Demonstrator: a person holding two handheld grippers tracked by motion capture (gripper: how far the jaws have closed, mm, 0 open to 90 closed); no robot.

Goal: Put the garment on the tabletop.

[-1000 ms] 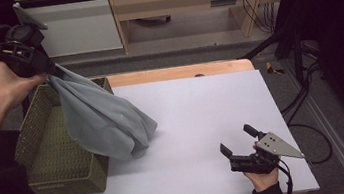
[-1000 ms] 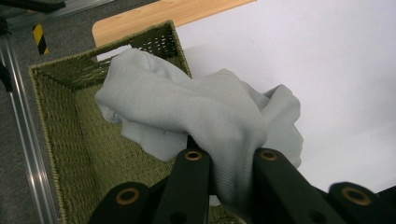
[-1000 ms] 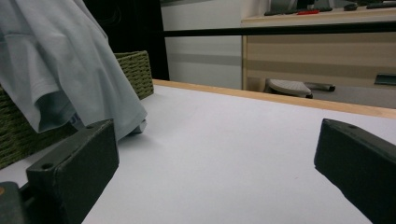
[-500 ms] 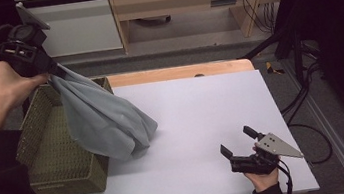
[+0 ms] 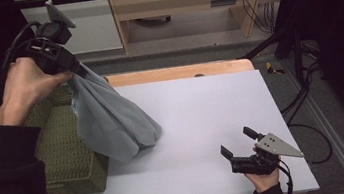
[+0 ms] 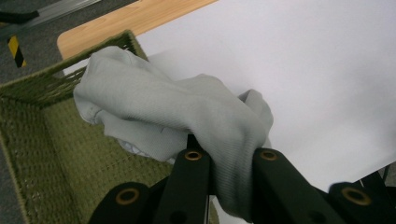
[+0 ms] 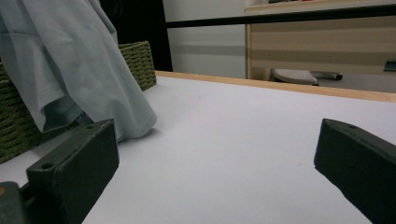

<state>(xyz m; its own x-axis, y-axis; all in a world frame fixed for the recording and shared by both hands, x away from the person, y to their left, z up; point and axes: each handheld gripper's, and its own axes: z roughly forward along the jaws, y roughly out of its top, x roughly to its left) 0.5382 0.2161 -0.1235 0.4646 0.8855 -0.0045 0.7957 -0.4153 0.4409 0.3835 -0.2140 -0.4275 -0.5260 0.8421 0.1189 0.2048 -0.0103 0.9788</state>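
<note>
- The left hand-held gripper [image 5: 77, 73], raised above the green woven basket [image 5: 62, 157], is clamped on a bunched corner of a grey cloth [image 5: 112, 120].
- The cloth is lifted out; spreading or placing it appears left to do.
- Its long axis hangs slantwise from the grip, lower end resting on the white surface [image 5: 203, 118] just beside the basket.
- The right hand-held gripper [image 5: 239, 144] rests wide and empty, well apart from the basket.

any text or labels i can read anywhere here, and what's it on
None can be read.
The green woven basket bears a small mark low on its front wall, too small and blurred to read.
The grey cloth, the white table top and the tongs show no writing.
</note>
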